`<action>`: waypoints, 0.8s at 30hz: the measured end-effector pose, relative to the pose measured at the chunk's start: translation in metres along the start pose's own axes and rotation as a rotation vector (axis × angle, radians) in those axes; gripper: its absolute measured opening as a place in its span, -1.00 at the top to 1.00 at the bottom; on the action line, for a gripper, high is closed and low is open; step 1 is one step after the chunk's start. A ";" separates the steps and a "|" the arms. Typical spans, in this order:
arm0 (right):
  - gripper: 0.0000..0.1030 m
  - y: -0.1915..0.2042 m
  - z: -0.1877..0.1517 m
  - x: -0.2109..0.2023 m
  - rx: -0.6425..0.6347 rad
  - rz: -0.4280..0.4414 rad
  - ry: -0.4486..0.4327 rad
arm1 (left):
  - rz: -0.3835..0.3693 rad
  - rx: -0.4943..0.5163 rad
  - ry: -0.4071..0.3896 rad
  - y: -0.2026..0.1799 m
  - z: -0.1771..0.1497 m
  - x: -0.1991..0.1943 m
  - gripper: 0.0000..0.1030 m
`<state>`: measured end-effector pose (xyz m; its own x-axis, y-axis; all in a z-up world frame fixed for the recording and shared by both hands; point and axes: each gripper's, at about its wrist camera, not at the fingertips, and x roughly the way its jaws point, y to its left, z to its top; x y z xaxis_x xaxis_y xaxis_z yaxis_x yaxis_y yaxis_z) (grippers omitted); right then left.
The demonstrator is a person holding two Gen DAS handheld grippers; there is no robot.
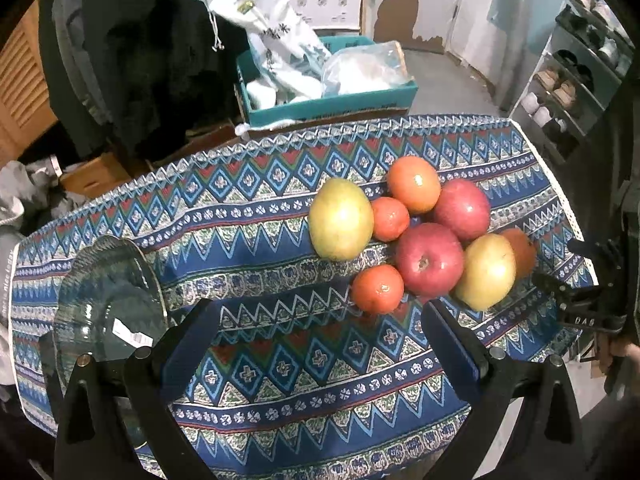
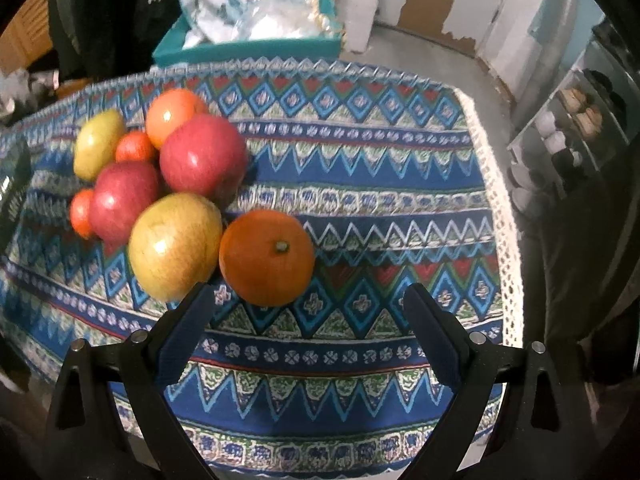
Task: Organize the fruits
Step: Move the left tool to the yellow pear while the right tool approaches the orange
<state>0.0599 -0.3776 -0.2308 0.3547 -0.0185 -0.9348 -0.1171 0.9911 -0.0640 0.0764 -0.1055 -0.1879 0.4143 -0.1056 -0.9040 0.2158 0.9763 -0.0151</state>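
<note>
Fruit sits heaped on the table under a blue patterned cloth [image 1: 280, 380]. The left claw [image 1: 320, 344], fingers apart and empty, hovers near a small orange tangerine [image 1: 378, 288]; only its view shows the clear glass bowl [image 1: 108, 300] at left. The right claw [image 2: 310, 328], likewise spread and empty, faces a round stemmed orange [image 2: 267, 257] touching a yellow-green apple [image 2: 174, 246].

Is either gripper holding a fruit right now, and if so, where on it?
Neither. The left gripper and right gripper are both open and empty; the orange lies just ahead of the right one, untouched.
</note>
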 end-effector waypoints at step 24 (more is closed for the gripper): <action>-0.60 0.005 0.020 0.061 -0.179 0.077 0.002 | -0.044 -0.078 0.084 0.009 0.028 0.067 -0.98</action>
<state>0.0999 -0.3713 -0.2811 0.3365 0.0557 -0.9400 -0.3071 0.9502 -0.0536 0.1313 -0.1096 -0.2370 0.3292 -0.1360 -0.9344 0.1611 0.9832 -0.0863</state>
